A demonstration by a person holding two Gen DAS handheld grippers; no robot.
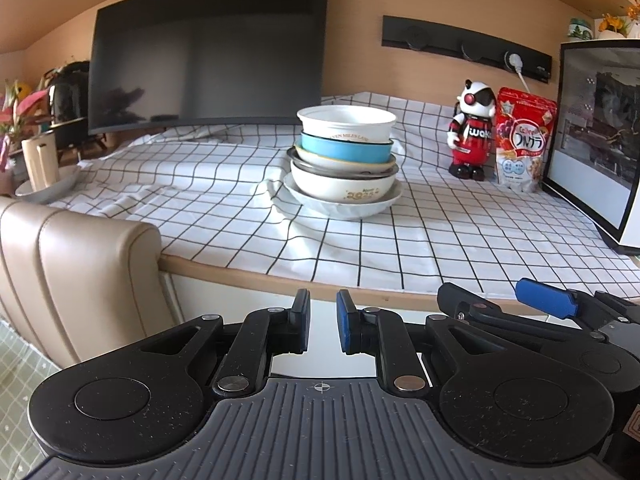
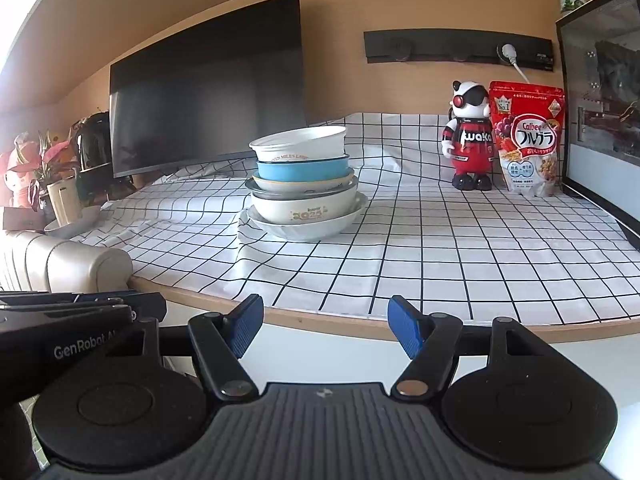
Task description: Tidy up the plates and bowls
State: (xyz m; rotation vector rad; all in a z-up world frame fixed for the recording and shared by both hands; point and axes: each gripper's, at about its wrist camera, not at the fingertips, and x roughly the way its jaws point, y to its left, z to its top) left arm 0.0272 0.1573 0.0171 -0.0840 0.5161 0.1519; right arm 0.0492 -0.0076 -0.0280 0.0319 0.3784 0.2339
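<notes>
A stack of bowls and plates stands in the middle of the checked tablecloth. A white bowl tops it, then a blue bowl. Below these come a metal dish, a cream bowl with gold print and a wide white plate at the bottom. My left gripper hovers before the table's front edge, well short of the stack. Its blue pads are nearly together with nothing between them. My right gripper hangs level beside it, open and empty.
A dark monitor stands behind the stack. A toy robot and a red cereal bag stand at the back right, next to a glass-sided white case. A beige chair back and a cup on a saucer are on the left.
</notes>
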